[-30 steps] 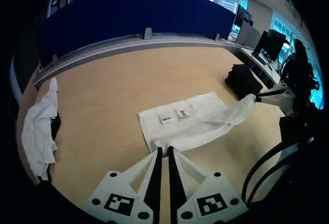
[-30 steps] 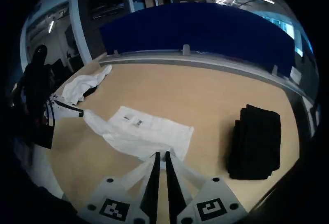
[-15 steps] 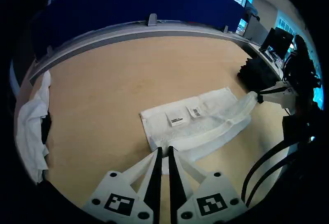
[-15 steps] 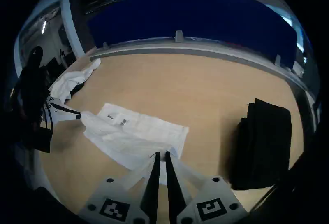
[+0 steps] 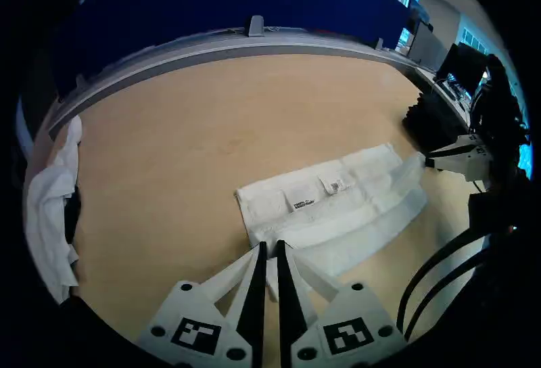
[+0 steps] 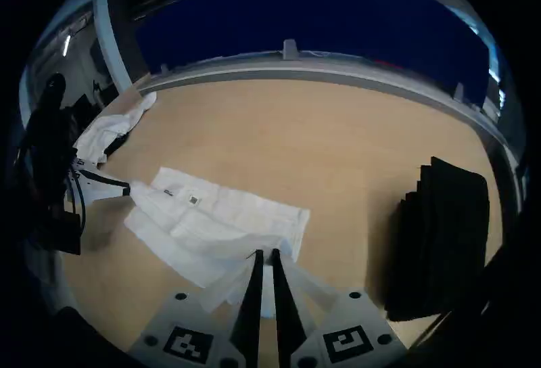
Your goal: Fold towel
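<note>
Both my left tongs [image 5: 269, 249] and right tongs [image 6: 262, 260] pinch narrow on corners of the white terry towel [image 5: 338, 199], draped on the wooden tabletop [image 5: 203, 118] near the black folded cloth stack [image 6: 439, 233]; lowering unevenly, I could land the fold skewed.

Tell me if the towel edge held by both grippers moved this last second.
Yes. The held towel edge has advanced over the lying half toward its labels and the blue partition; that half now shows on its near side too.
</note>
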A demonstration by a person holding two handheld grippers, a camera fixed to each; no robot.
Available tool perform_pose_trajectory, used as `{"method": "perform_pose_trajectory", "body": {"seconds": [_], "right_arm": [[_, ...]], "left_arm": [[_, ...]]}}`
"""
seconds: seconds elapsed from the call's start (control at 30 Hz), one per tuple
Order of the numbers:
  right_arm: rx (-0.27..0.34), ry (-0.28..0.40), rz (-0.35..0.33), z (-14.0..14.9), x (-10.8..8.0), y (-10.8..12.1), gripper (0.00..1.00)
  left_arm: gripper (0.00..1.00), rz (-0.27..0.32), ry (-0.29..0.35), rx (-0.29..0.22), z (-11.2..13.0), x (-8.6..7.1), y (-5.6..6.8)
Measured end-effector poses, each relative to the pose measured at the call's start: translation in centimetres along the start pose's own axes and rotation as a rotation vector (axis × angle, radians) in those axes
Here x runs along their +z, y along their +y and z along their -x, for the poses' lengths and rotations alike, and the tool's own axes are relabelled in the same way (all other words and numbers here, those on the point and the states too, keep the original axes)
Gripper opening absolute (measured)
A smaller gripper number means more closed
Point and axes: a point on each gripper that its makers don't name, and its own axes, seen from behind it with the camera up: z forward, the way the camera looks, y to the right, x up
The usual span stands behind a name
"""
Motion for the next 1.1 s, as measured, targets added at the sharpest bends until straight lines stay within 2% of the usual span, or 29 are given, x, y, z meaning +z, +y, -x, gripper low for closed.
{"method": "perform_pose_trajectory", "body": {"seconds": [0.33,0.6,0.83,0.93,1.1], "right_arm": [[0.029,-0.005,0.011,0.0,1.1,0.5,0.1],[0.032,-0.009,0.024,0.1,1.7,0.7,0.18],[0.027,-0.008,0.032,0.1,1.9,0.9,0.38],[0.019,-0.008,0.039,0.2,1.9,1.1,0.56],[0.013,-0.006,0.057,0.2,2.0,1.5,0.7]], "left_arm": [[0.12,-0.026,-0.015,0.02,-0.1,1.1,-0.9],[0.16,-0.04,-0.015,0.017,-0.3,1.8,-1.4],[0.38,-0.068,0.002,0.016,-0.8,1.9,-2.2],[0.49,-0.076,0.012,0.015,-1.2,1.6,-2.5],[0.65,-0.082,0.015,0.016,-1.3,1.2,-2.8]]}}
